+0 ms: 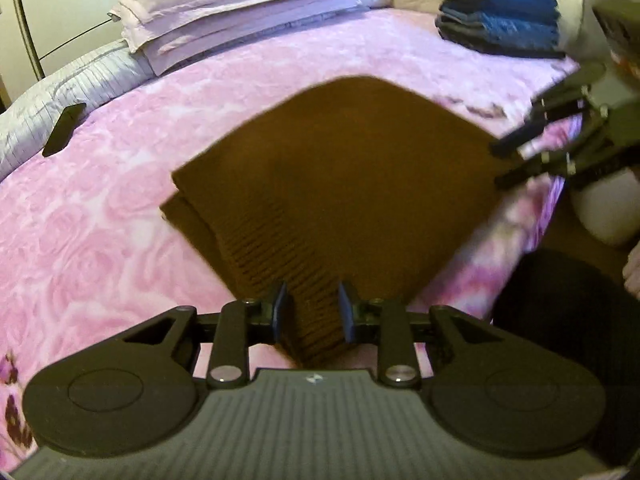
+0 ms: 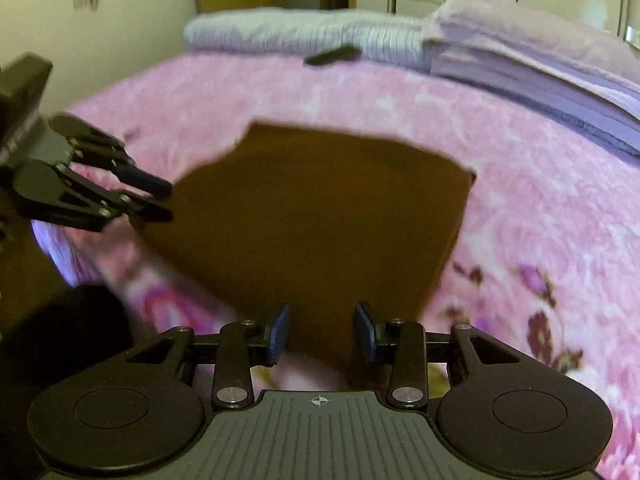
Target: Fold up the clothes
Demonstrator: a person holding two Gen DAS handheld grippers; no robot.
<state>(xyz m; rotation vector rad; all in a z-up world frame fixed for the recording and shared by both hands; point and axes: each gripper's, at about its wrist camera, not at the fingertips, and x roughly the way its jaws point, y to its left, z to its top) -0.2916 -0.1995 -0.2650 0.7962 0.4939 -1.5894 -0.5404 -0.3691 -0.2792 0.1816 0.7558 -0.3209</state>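
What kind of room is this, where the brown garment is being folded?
Most likely a bedroom. The brown garment lies on a bed with a pink floral blanket, with folded lilac bedding at the far end and a stack of folded dark blue clothes nearby.

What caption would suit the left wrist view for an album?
Left hand-held gripper clamps the brown sweater's ribbed hem over a pink bedspread.

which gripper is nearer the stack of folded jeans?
Right. The right gripper grips the brown sweater's corner just below the jeans stack; the left gripper holds the opposite corner, farther away.
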